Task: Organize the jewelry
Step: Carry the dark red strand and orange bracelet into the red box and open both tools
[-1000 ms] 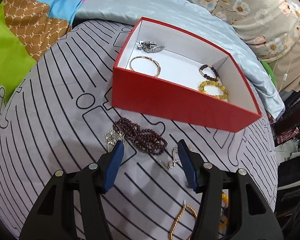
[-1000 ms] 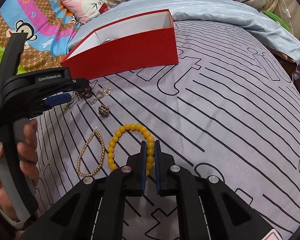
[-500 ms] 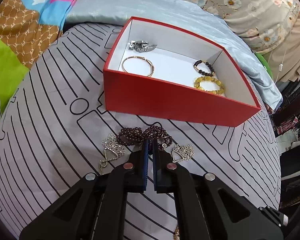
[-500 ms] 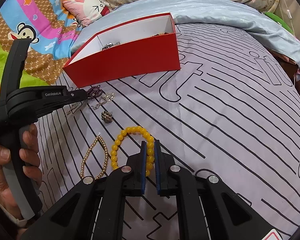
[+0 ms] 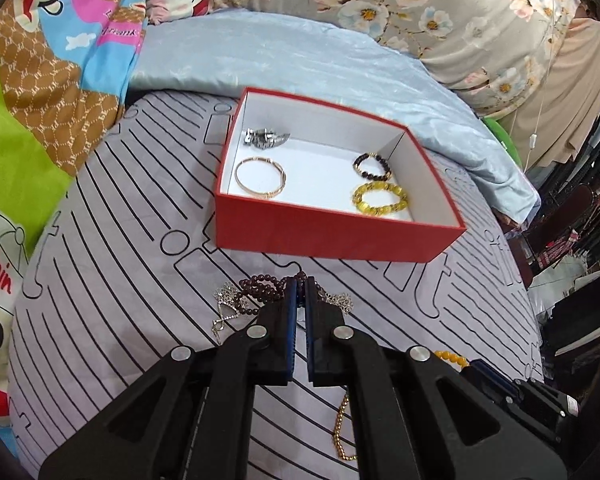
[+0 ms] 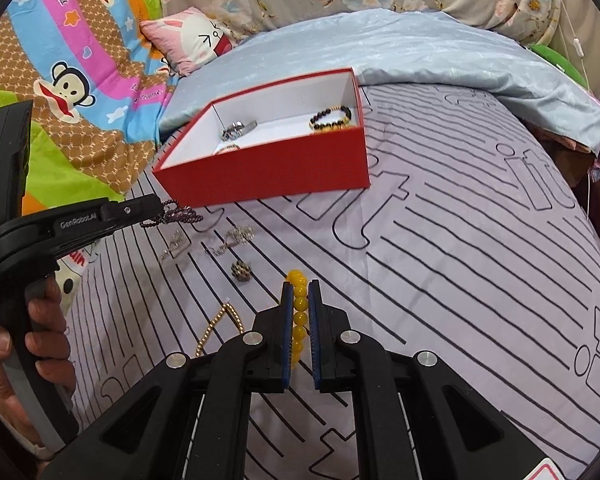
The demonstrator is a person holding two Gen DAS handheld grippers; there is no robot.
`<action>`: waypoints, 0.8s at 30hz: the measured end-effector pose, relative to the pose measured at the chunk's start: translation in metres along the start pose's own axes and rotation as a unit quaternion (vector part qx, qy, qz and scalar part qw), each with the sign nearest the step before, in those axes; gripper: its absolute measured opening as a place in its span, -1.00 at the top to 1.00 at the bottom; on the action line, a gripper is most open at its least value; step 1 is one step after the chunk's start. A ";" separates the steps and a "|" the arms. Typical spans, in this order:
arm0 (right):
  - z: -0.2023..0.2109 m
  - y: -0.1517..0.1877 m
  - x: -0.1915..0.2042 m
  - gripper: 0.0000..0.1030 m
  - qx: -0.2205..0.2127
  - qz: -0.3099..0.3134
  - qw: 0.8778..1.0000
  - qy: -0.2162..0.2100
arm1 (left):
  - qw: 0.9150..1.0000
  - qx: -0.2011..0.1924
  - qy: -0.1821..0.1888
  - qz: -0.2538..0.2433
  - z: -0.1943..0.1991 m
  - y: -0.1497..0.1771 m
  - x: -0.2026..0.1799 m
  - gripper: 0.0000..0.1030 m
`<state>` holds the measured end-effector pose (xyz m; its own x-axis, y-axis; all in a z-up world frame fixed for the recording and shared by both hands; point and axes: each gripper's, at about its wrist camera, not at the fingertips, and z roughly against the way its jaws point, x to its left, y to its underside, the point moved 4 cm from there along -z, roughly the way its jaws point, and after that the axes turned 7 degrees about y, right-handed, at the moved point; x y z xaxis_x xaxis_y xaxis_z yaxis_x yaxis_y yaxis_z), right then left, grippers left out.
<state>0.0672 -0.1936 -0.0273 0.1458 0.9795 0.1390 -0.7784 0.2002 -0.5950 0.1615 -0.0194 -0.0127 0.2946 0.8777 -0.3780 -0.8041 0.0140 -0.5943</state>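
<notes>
The dark garnet-coloured bead strand (image 5: 260,284) is pinched in the left gripper (image 5: 300,286), just near of the red cardboard box (image 5: 324,232) – loops dangle free in the right-wrist view and may snag the silver filigree pendants (image 6: 236,236) lying beside them (or catch the box wall). The right gripper (image 6: 300,292) is clamped on the yellow bead bracelet (image 6: 298,312), near-centre on the striped sheet (image 6: 460,260); round beads could slip out.

You've open room inside the red cardboard box (image 5: 332,236), esp. its white centre, btwn the gold bangle (image 5: 261,177) and yellow bead bracelet (image 5: 379,199). Its near wall stands in your way. Right of it, the striped grey bedsheet (image 6: 480,280) lies bare.
</notes>
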 end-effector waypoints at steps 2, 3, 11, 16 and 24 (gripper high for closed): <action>0.005 -0.006 0.001 0.87 -0.008 0.001 1.000 -0.004 | 1.000 -0.008 0.005 -0.001 0.009 -0.005 -0.002 0.95; 0.008 -0.010 0.001 0.87 -0.013 0.002 1.000 -0.005 | 1.000 -0.011 0.006 -0.003 0.013 -0.007 -0.003 0.95; 0.026 -0.057 0.006 0.87 -0.058 0.008 0.998 -0.019 | 0.999 -0.036 0.006 -0.029 0.032 -0.038 -0.018 0.95; 0.031 -0.100 0.012 0.87 -0.090 0.021 0.995 -0.023 | 0.998 -0.051 0.001 -0.045 0.030 -0.064 -0.025 0.95; 0.001 -0.160 0.025 0.87 -0.095 0.025 0.994 -0.036 | 0.997 -0.057 0.007 -0.050 0.001 -0.113 -0.026 0.95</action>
<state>0.1947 -0.2008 0.0717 0.0606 0.9858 0.1568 -0.6525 0.1580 -0.7411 0.2438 -0.0433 0.0646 0.3782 0.8676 -0.3228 -0.7064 0.0451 -0.7063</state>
